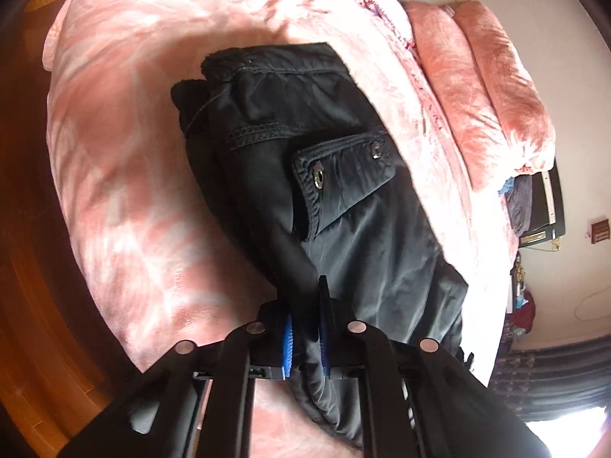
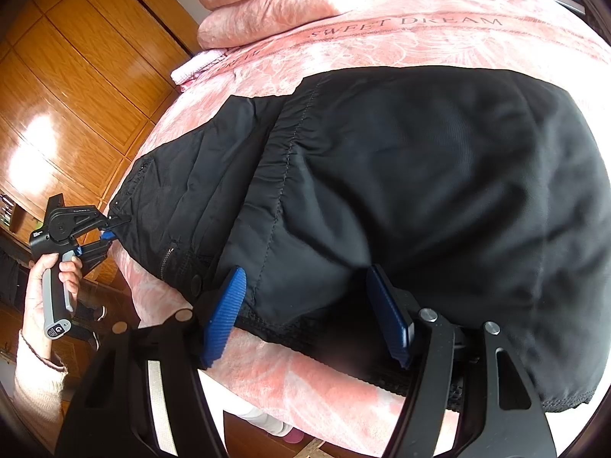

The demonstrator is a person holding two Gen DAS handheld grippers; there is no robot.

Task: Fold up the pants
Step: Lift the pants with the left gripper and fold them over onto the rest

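Note:
Black pants (image 1: pixel 336 175) lie folded on a pink bed (image 1: pixel 152 152), with a snap pocket flap (image 1: pixel 343 168) facing up. My left gripper (image 1: pixel 305 305) is shut on the near edge of the pants, its blue pads (image 1: pixel 287 347) pinching fabric. In the right wrist view the pants (image 2: pixel 420 191) cover most of the bed's near side. My right gripper (image 2: pixel 305 290) is open, its blue pads (image 2: pixel 225 313) either side of the pants' near edge, not pinching it. The left gripper (image 2: pixel 109 229) shows there at the far left, held by a hand, clamped on the pants' corner.
Folded pink blankets (image 2: pixel 275 0) are stacked at the head of the bed. A wooden wardrobe (image 2: pixel 76 95) stands beside the bed. The bed's edge (image 2: pixel 305 400) runs just below my right gripper, with floor beneath. A dark nightstand (image 1: pixel 546 206) is at the far side.

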